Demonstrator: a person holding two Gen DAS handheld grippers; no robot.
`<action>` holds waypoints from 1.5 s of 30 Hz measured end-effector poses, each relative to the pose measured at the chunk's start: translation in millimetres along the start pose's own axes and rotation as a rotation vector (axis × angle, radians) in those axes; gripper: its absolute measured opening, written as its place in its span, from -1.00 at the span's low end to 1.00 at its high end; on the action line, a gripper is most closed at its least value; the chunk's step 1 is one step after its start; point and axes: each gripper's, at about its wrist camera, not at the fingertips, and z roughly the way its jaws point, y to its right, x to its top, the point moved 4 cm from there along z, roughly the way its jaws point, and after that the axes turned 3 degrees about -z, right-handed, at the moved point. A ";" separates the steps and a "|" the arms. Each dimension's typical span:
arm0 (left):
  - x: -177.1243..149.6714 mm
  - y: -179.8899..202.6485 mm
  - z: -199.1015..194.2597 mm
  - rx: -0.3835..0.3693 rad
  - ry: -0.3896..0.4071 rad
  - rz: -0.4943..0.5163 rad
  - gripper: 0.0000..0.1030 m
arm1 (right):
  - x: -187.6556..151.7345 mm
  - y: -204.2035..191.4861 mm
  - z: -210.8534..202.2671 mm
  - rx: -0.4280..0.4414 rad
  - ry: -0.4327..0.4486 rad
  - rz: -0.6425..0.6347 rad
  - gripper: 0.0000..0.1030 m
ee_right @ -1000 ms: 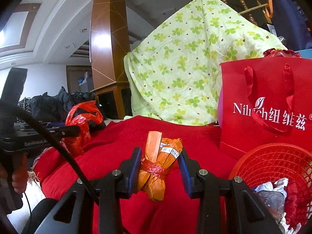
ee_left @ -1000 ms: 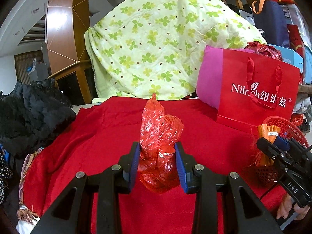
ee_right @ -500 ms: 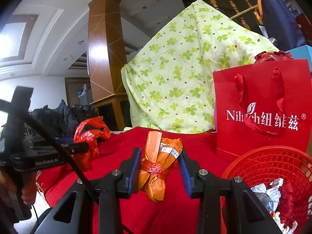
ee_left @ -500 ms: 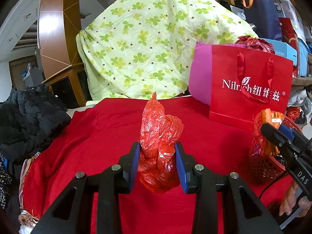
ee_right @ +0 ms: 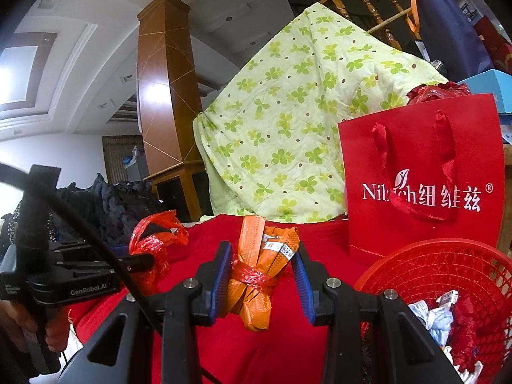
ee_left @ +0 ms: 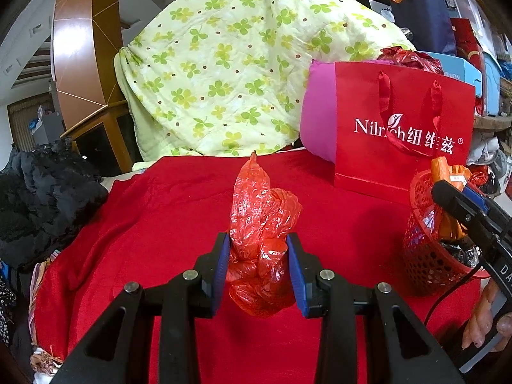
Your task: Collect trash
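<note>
My left gripper (ee_left: 258, 252) is shut on a crumpled red plastic bag (ee_left: 260, 224) and holds it above the red cloth (ee_left: 153, 224). My right gripper (ee_right: 261, 265) is shut on an orange wrapper bundle (ee_right: 262, 272) tied with red plastic. A red mesh basket (ee_right: 448, 262) with trash inside stands just right of the bundle. In the left wrist view the basket (ee_left: 425, 256) is at the right edge, with the right gripper (ee_left: 454, 198) and orange bundle (ee_left: 444, 172) at its rim. The left gripper (ee_right: 140, 260) and red bag (ee_right: 153, 240) show in the right wrist view.
A red Nilrich paper bag (ee_left: 403, 134) stands behind the basket. A green clover quilt (ee_left: 230, 73) rises at the back. Dark clothes (ee_left: 41, 198) pile at the left edge. A wooden pillar (ee_right: 163, 96) stands behind.
Both grippers keep their hold. The right gripper has moved with the orange bundle closer to the basket's rim. The left gripper has shifted slightly towards the basket.
</note>
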 end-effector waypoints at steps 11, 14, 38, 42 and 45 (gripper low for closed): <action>-4.3 6.0 6.6 -0.006 -0.023 0.011 -0.27 | -0.9 0.1 -1.0 -0.004 0.000 0.000 -0.21; -3.5 6.9 8.0 -0.006 -0.026 0.014 -0.27 | -0.6 0.7 -0.6 -0.002 0.000 0.002 -0.21; -5.2 21.5 18.9 -0.029 -0.059 0.062 -0.27 | 1.6 4.5 -10.7 -0.012 0.021 0.016 -0.21; -6.6 26.5 19.3 -0.034 -0.061 0.073 -0.27 | 2.3 7.1 -14.7 -0.019 0.027 0.026 -0.21; -7.1 28.4 18.8 -0.036 -0.059 0.083 -0.27 | 2.6 8.9 -18.4 -0.026 0.034 0.035 -0.21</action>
